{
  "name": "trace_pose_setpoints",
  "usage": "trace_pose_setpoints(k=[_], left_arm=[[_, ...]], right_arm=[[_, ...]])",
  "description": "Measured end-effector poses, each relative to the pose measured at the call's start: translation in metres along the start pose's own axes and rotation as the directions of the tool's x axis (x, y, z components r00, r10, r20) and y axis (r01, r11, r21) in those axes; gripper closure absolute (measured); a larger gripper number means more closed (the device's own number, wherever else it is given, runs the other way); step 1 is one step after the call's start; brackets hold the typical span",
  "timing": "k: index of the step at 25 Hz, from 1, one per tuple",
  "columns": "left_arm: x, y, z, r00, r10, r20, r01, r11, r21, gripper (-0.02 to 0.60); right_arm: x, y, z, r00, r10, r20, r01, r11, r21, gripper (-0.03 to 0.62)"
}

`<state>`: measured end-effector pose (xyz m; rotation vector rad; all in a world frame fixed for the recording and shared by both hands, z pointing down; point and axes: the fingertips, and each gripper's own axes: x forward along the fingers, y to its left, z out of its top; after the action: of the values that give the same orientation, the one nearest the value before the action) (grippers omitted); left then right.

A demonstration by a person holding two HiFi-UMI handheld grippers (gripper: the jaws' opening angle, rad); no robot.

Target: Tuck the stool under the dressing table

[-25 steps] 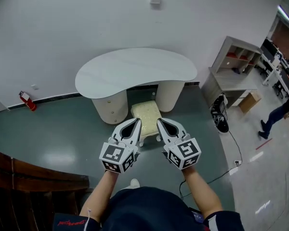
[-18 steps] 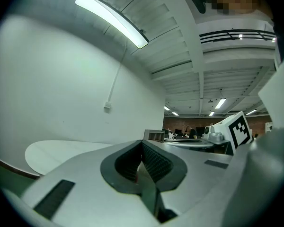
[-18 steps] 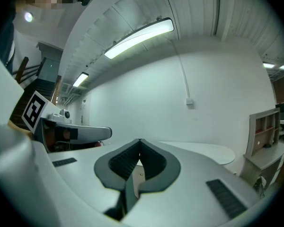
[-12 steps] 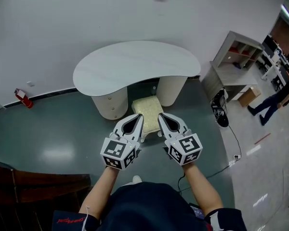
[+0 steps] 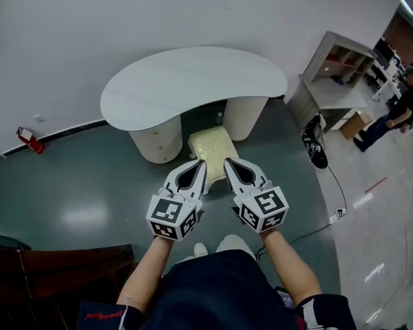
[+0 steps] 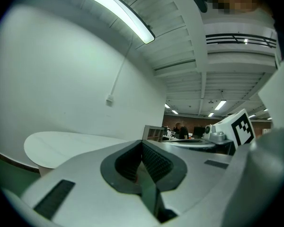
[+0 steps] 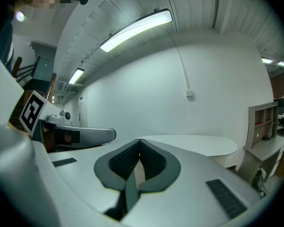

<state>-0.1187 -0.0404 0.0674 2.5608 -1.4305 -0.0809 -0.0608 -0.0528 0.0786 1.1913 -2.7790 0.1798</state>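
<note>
You stood on a grey-green floor [image 5: 76,184] facing a white wall, with a fire extinguisher [image 5: 25,139] at its foot on the far left. The dressing table [image 5: 186,81] stood against that wall. The drawers in its left pedestal [image 5: 155,143] looked shut, so nothing inside them showed. Your left gripper [image 5: 199,168] had its jaws pressed together on nothing and was held level, up clear of the stool [image 5: 211,145]. The stool sat in the gap between the two pedestals, most of its seat out from under the top. Your right gripper [image 5: 228,166] was likewise closed and empty. I judged that a crooked shove could jam a leg against either pedestal, and that closed tips could skid off the cushion. At right, the shelf unit [image 5: 339,74] held a few things too small to name, and I couldn't tell what was in the cardboard box [image 5: 358,125].
</note>
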Motion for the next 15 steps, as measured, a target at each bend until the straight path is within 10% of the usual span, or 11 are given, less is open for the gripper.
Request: trace_pose_setpoints(k=[15], left_arm=[[0.027,0.015,-0.008,1.0,0.003,-0.02,-0.004,1.0,-0.022,0.574]], right_arm=[[0.013,-0.027,-0.006,1.0,-0.026,-0.005,0.026,0.999,0.021,0.582]])
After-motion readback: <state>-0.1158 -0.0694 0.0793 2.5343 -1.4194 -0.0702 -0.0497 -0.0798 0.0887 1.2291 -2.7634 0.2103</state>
